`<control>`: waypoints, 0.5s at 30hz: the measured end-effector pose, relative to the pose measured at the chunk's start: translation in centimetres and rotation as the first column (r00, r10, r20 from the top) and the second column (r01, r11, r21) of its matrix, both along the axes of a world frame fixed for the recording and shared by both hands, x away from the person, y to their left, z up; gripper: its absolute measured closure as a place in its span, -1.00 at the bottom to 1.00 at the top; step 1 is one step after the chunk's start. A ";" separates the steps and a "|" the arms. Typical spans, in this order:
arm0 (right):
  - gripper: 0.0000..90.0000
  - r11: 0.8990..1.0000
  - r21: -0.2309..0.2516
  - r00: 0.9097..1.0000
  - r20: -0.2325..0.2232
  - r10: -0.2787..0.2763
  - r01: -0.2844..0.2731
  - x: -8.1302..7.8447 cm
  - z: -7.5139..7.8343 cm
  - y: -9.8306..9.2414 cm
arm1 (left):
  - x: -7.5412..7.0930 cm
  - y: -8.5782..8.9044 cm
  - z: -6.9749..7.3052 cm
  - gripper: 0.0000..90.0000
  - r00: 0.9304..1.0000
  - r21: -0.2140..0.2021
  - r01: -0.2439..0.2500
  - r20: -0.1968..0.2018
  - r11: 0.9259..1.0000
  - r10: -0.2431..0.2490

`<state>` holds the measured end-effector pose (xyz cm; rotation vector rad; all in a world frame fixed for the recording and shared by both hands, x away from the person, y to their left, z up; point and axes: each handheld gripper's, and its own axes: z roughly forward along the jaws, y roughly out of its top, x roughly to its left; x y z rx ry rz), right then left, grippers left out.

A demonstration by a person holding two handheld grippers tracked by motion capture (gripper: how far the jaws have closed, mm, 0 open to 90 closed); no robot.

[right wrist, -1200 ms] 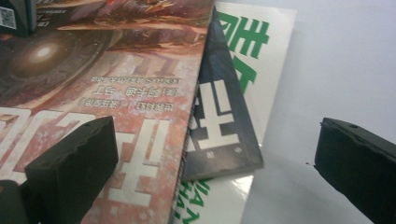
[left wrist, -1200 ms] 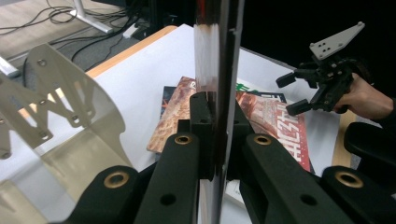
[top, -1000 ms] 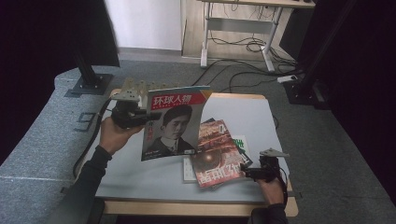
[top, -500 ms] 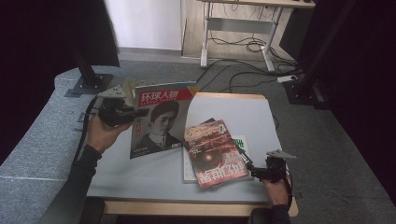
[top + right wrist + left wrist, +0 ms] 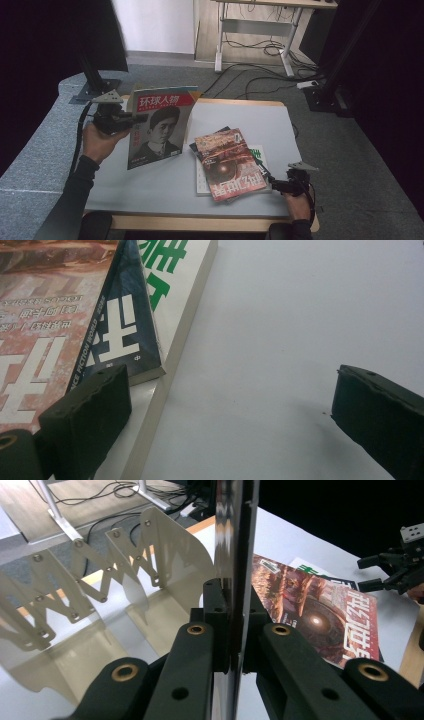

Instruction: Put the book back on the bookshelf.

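While upright, magazine (image 5: pixel 159 127) sits clamped in left claw (image 5: pixel 134 120) | right claw (image 5: pixel 227 405) released.

The held magazine (image 5: pixel 235 555) hides part of the rack (image 5: pixel 125 580) (its top cropped).

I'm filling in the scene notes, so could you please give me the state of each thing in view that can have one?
Portrait magazine: closed, lifted upright, clamped at its edge.
Left gripper: shut on the portrait magazine.
Right gripper: open, holding nothing, beside the stack.
Red magazine: closed, flat on top of the stack.
Folding rack: spread open, slots empty.
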<state>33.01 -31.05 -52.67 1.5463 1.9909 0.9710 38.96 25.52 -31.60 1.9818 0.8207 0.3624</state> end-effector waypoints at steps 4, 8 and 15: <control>-0.96 1.000 0.005 1.000 0.002 -0.004 0.004 0.0 -0.1 -0.1 | -0.1 0.6 0.3 0.93 1.000 0.001 -0.019 0.005 1.000 0.019; -0.98 1.000 0.018 1.000 -0.001 -0.009 0.009 0.1 -0.2 -0.2 | -0.1 1.4 0.5 0.94 0.999 0.000 -0.045 0.008 0.999 0.045; -1.00 0.999 0.028 1.000 -0.002 -0.018 0.018 0.1 -0.4 -0.1 | -0.1 3.3 0.5 0.94 0.995 -0.006 -0.101 0.007 0.995 0.101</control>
